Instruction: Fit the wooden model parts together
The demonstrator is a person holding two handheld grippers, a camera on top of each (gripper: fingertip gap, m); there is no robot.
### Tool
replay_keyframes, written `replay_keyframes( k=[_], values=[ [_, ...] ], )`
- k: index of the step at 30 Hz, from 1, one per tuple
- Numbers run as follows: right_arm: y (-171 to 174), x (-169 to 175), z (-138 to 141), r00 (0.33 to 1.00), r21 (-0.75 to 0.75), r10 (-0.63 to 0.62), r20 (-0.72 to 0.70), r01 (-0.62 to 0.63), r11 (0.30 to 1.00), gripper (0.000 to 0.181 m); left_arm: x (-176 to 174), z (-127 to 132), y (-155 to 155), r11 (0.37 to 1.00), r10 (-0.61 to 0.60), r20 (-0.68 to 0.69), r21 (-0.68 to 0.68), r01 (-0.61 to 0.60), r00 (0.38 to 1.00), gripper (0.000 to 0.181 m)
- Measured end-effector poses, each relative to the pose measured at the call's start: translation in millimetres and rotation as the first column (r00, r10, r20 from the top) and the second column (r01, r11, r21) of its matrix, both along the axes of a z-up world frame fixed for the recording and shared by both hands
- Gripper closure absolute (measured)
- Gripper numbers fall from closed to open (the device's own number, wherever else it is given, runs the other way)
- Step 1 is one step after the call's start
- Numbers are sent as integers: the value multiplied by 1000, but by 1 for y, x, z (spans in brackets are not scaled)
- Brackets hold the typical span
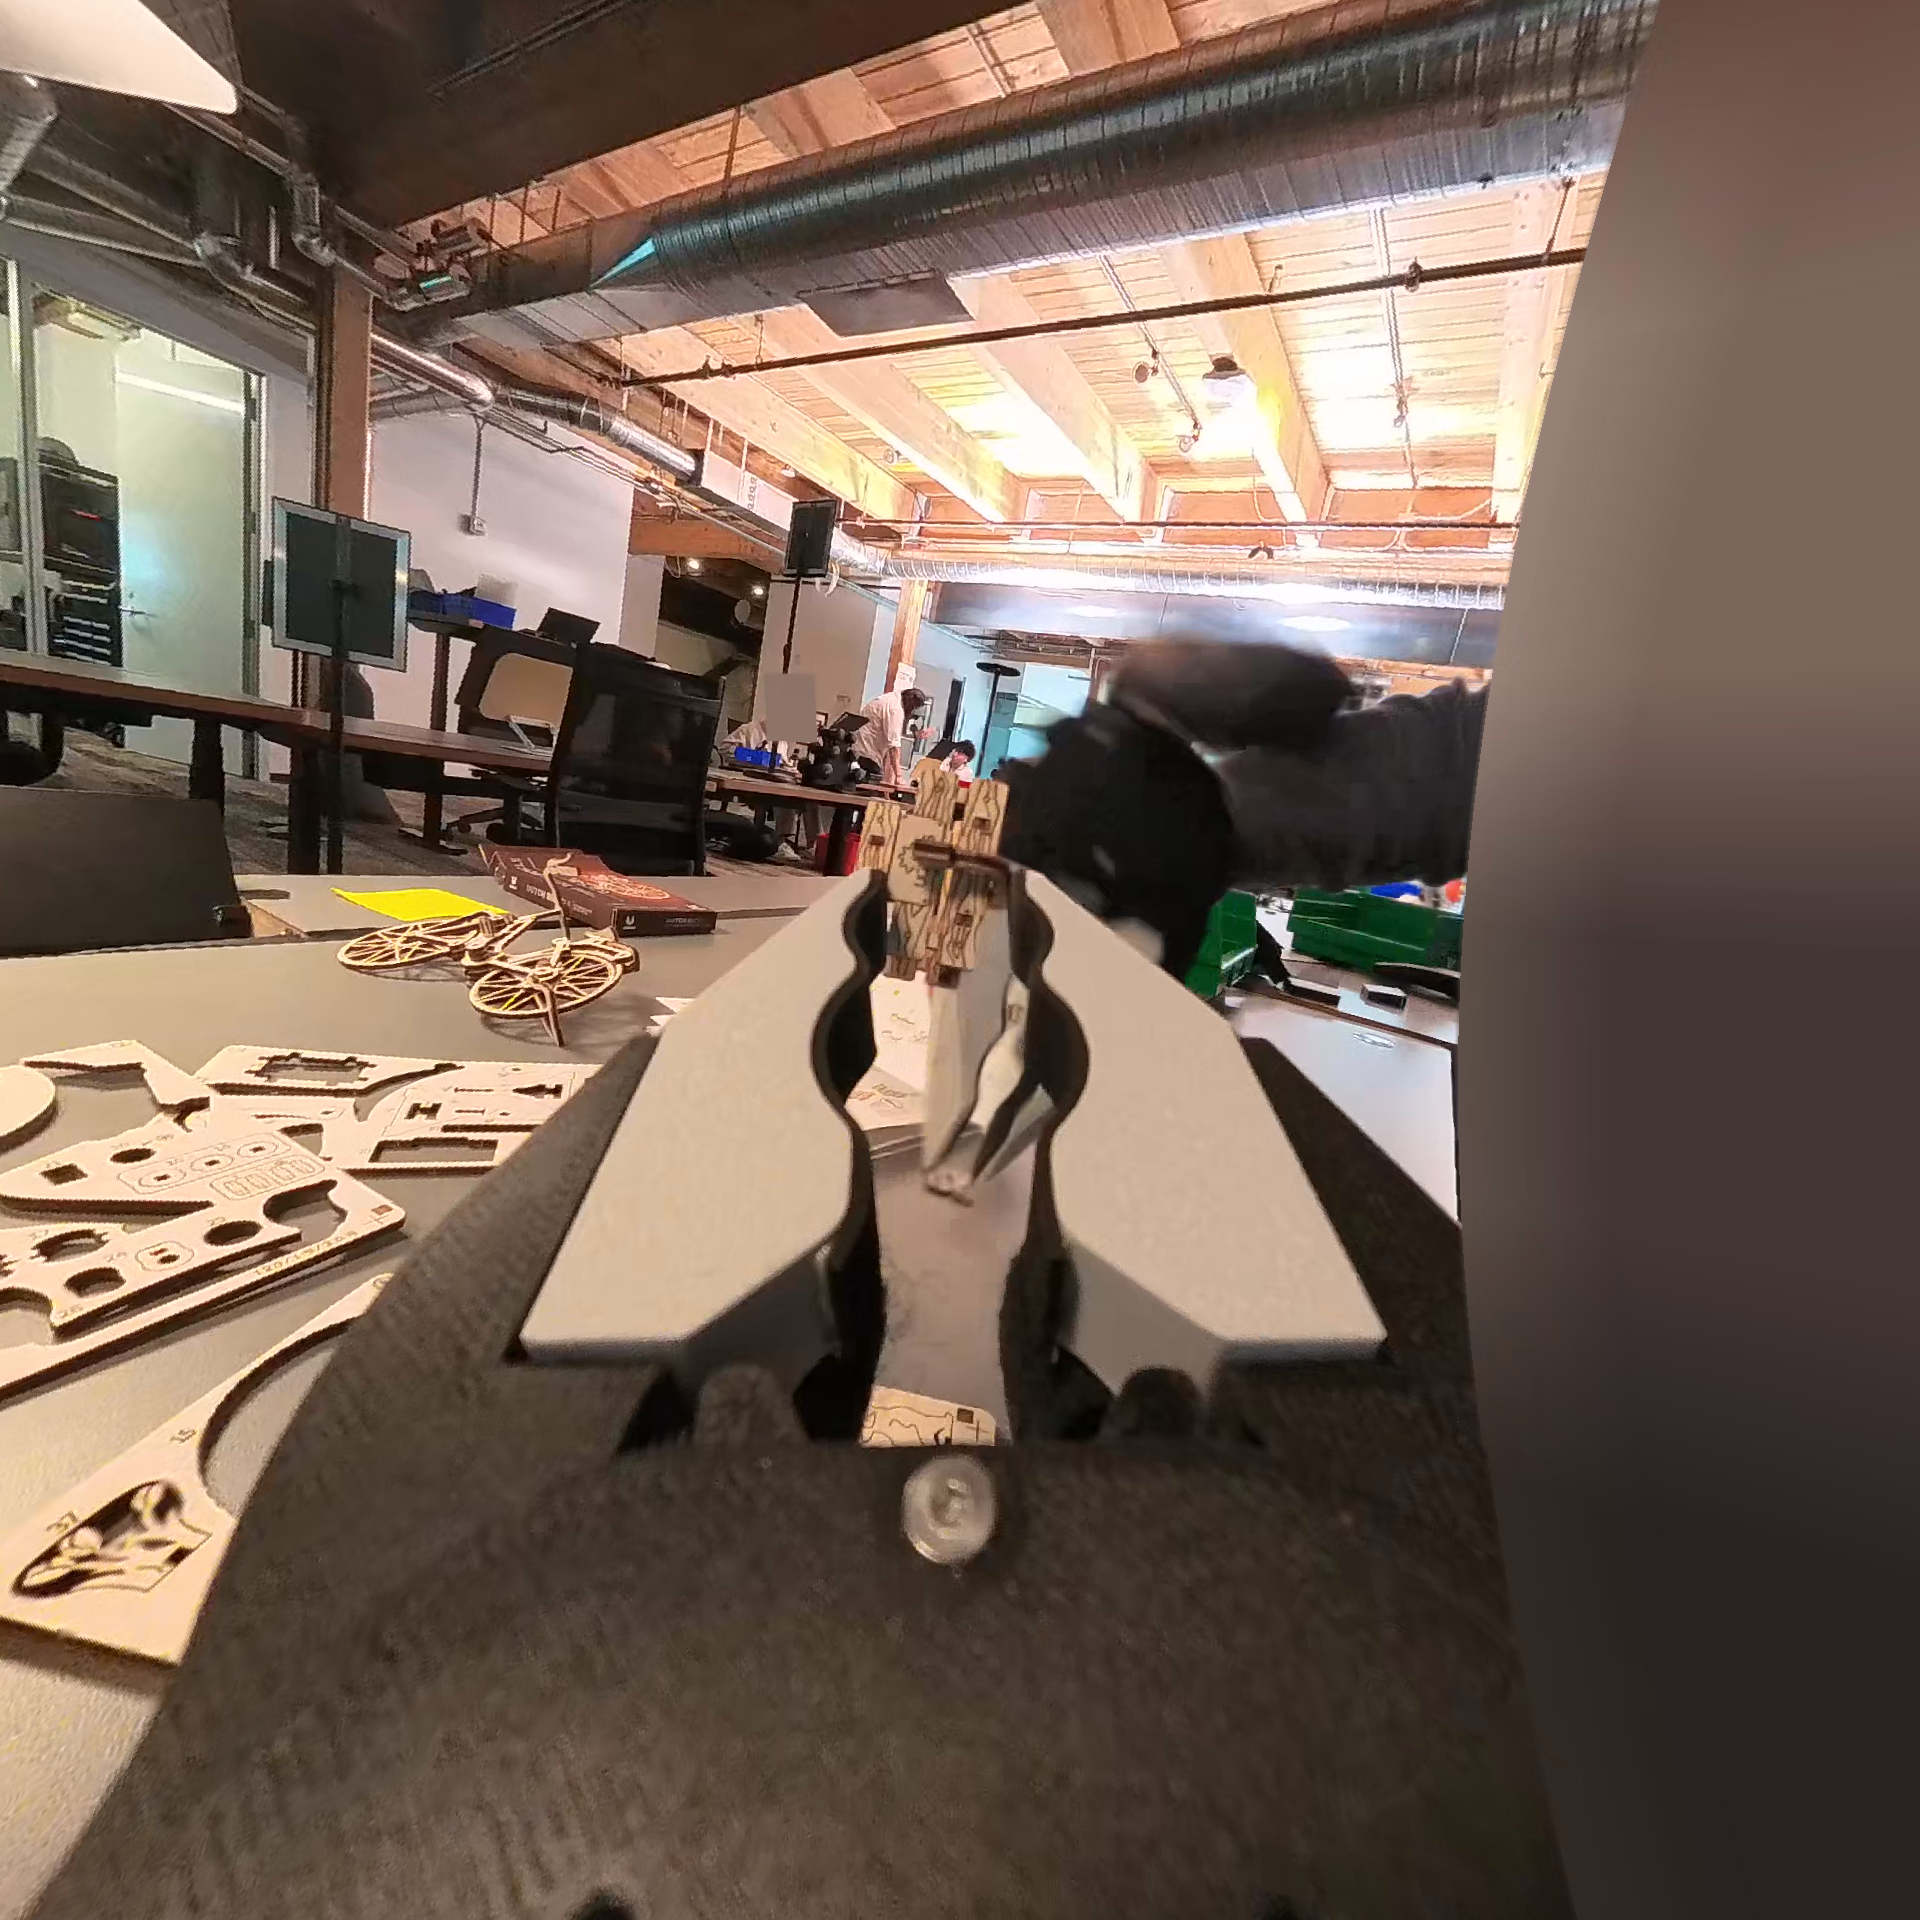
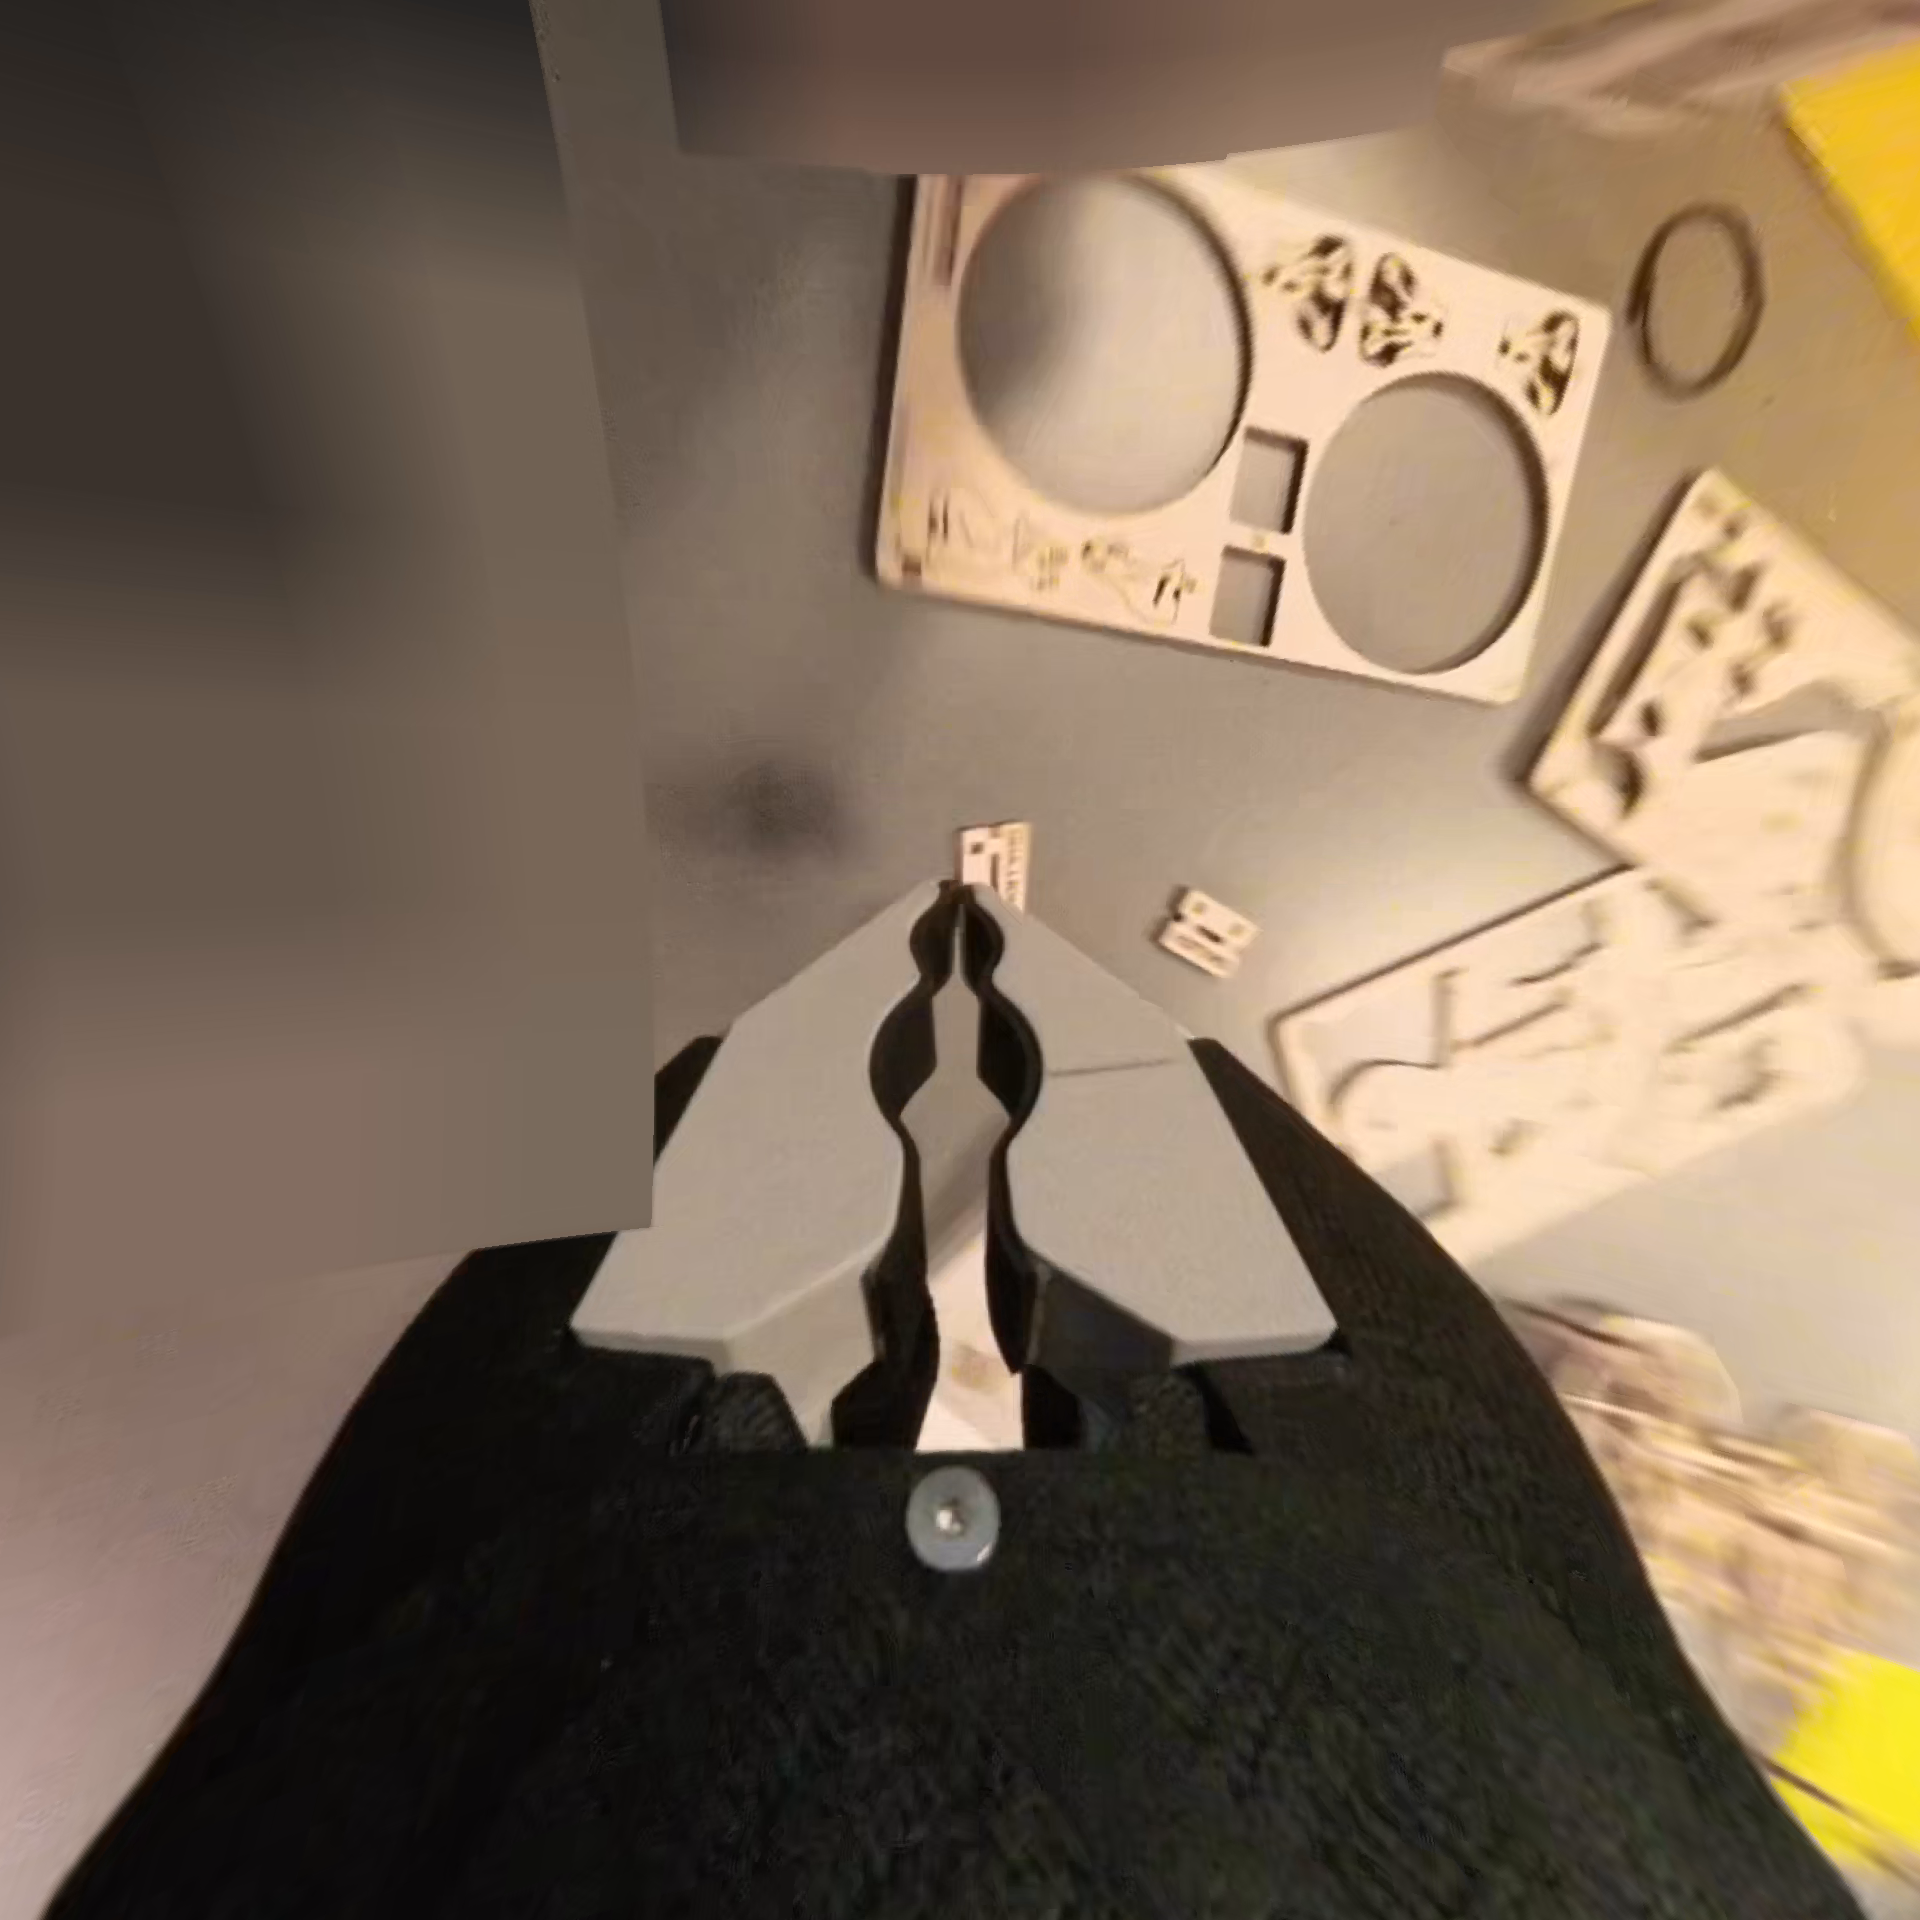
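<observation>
My left gripper [image 1: 940, 883] is shut on a small wooden assembly [image 1: 940, 826] of slotted plates and holds it upright above the grey table [image 1: 156, 987]. My right gripper [image 2: 954, 896] points down at the table with its jaws closed. Its tips sit right beside a small flat wooden piece [image 2: 995, 862] lying on the table; I cannot tell if they touch it. In the left wrist view the right gripper [image 1: 954, 1174] reaches down just behind the assembly, motion-blurred. A second small wooden piece [image 2: 1205, 928] lies a little to the right.
Punched-out wooden sheets lie around: one with two round holes [image 2: 1236, 416], others at the right [image 2: 1558, 1091] and to my left [image 1: 208, 1174]. A dark ring [image 2: 1699, 301], a finished wooden bicycle [image 1: 499, 956], a brown box [image 1: 603, 894] and a yellow paper [image 1: 416, 902] also lie there. The grippers' ends are close to 12 cm from one another.
</observation>
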State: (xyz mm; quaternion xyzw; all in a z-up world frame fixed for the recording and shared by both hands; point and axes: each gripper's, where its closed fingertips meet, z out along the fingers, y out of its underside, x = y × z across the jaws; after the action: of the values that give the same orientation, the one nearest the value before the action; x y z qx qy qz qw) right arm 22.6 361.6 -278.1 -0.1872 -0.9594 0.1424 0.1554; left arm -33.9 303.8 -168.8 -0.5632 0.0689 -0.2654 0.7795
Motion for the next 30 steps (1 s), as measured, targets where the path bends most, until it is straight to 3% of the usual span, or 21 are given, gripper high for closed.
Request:
replay_keyframes(
  k=[3,5,7,9,13,17,21,25,27,29,30],
  values=[
    [-3,-15,31,962,-352,-238,132,270,896,181,-10,-17,13,987,88,-60,-132,-95,994,160],
    [8,-18,35,932,-391,-319,171,361,847,181,-14,-45,23,927,118,-251,-319,-197,961,160],
    [18,-14,26,910,-348,-372,183,414,841,171,-19,-66,28,856,77,-435,-433,-283,897,160],
    [14,-12,15,889,-341,-407,211,457,821,163,-26,-71,32,816,61,-488,-478,-325,871,160],
    [-2,-27,-1,854,-403,-495,161,514,757,146,-22,-54,29,866,67,-448,-417,-275,891,160],
    [-12,-39,-16,855,-430,-490,170,511,744,148,-15,-32,14,919,52,-288,-361,-158,956,160],
    [-18,-44,-28,854,-408,-477,209,520,751,157,-24,-36,4,900,88,-269,-392,-192,959,160],
    [-19,-44,-30,906,-320,-412,102,422,848,168,-25,-38,-3,888,109,-269,-406,-215,957,160],
    [-13,-44,-27,950,-191,-309,-55,293,937,170,-22,-38,-4,889,106,-254,-409,-206,961,160],
    [0,-43,-20,966,86,-74,-248,99,991,170,-20,-41,-5,887,105,-251,-415,-205,962,160],
    [9,-44,-15,943,289,96,-319,0,957,169,-19,-41,-5,886,105,-252,-415,-206,962,160]
  ],
)
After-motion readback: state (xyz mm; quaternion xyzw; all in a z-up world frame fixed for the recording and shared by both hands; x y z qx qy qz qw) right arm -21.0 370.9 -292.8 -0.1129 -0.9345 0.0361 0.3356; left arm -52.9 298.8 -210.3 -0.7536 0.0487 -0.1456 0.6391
